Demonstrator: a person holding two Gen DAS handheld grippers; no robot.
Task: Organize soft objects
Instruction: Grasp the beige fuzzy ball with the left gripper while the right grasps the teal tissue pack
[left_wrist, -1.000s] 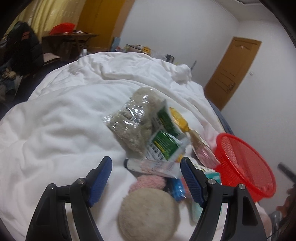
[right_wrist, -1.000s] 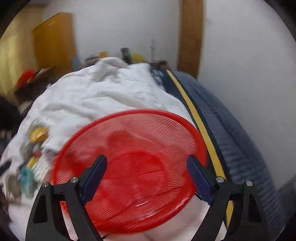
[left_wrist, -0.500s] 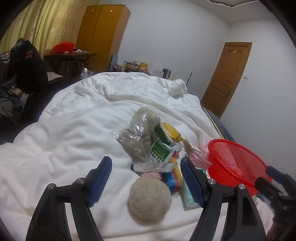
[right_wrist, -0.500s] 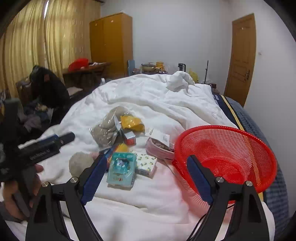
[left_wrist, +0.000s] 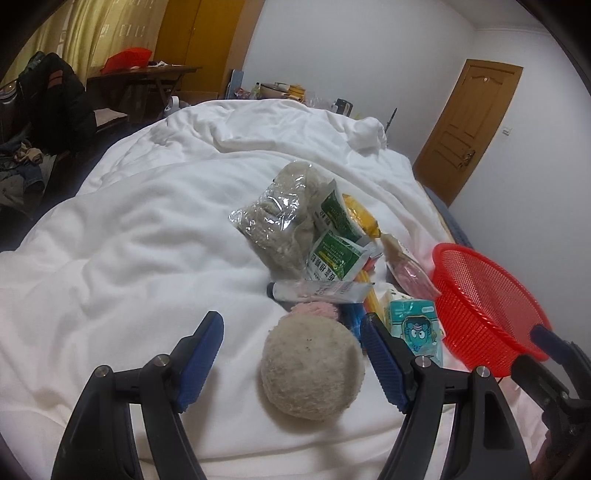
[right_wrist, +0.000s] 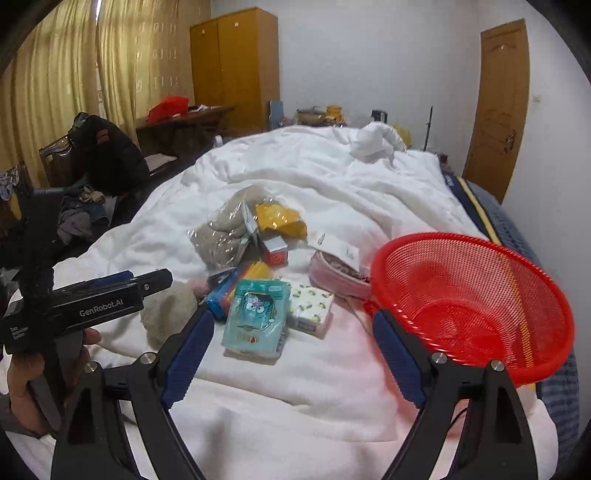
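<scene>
A beige fuzzy ball (left_wrist: 312, 365) lies on the white duvet (left_wrist: 147, 266), just ahead of my open left gripper (left_wrist: 291, 325) and nearer its right finger; nothing is gripped. Behind the ball are a pink fluffy item (left_wrist: 314, 308), a tube (left_wrist: 317, 290), green sachets (left_wrist: 332, 254) and a bagged grey plush (left_wrist: 280, 218). My right gripper (right_wrist: 291, 321) is open and holds nothing. It hovers before a teal tissue pack (right_wrist: 256, 317), a lemon-print pack (right_wrist: 310, 306) and a pink pouch (right_wrist: 332, 273). The red mesh basket (right_wrist: 472, 302) sits at the right, with nothing visible inside.
A yellow packet (right_wrist: 280, 218) and a small red-and-white box (right_wrist: 275, 253) lie in the pile. The bed's blue edge (right_wrist: 517, 236) runs behind the basket. A chair with dark clothes (right_wrist: 107, 155), a desk and a wardrobe stand to the left; a door (right_wrist: 498, 110) is far right.
My right gripper has pulled back from over the basket, so the whole pile shows. The left gripper has moved nearer the beige ball. Both stay open.
</scene>
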